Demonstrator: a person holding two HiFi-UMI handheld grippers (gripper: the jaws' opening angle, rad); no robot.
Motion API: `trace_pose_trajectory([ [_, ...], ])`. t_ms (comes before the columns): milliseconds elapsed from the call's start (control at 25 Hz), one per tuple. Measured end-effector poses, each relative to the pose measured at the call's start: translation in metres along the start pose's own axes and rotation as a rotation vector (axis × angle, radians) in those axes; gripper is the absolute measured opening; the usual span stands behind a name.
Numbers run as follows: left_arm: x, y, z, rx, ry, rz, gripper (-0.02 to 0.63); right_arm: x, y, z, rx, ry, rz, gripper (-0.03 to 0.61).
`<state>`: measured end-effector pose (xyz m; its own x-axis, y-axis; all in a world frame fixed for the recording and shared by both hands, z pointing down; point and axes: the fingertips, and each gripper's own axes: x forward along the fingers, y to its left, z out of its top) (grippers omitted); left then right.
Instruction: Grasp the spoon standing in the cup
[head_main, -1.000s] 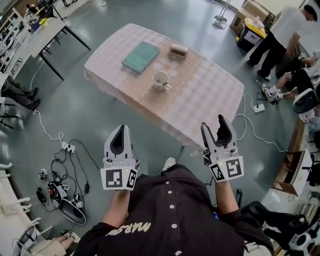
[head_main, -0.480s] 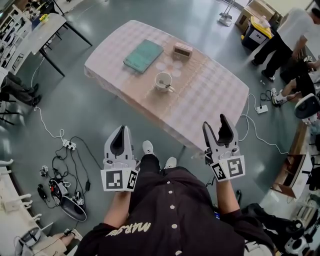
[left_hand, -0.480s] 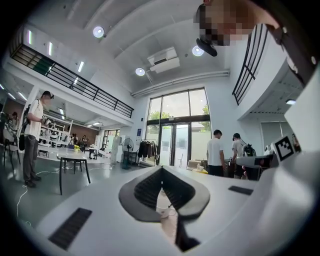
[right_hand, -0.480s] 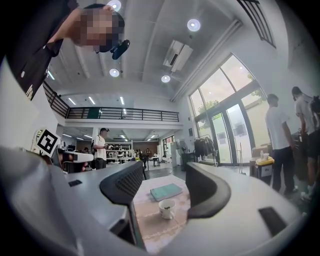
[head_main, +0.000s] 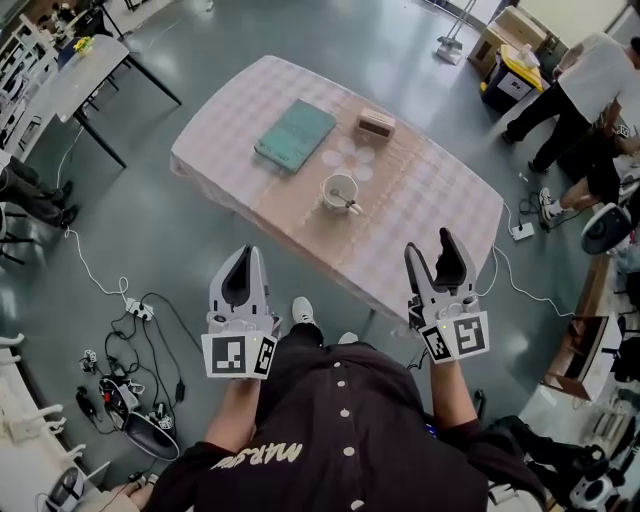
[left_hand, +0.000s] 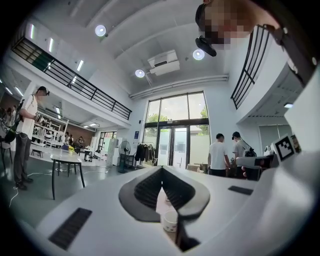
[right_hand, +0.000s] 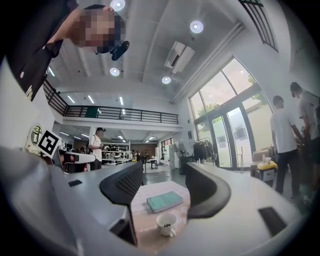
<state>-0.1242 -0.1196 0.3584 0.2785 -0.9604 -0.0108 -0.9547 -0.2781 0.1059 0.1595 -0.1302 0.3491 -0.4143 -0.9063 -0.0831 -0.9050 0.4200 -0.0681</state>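
A white cup sat on the tabletop, a thin spoon leaning against its near rim. Well short of the cup, the left claw was closed, the right claw open.

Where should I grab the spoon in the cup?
Pinch the spoon by its top end, coming straight down from above: the cup walls surround the rest. It looks tiny from here, so which way it leans can't be told.

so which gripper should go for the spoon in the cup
Right. The right gripper has open jaws, and its view frames the cup between them; the spoon leans its way. The left gripper is shut.
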Motion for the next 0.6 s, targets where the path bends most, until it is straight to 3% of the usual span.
trace_pose_trajectory([
  [600,0.048,0.075,0.005,0.002,0.012,-0.044,0.009,0.079,0.018,-0.004,0.018,-0.012,-0.056,0.253],
])
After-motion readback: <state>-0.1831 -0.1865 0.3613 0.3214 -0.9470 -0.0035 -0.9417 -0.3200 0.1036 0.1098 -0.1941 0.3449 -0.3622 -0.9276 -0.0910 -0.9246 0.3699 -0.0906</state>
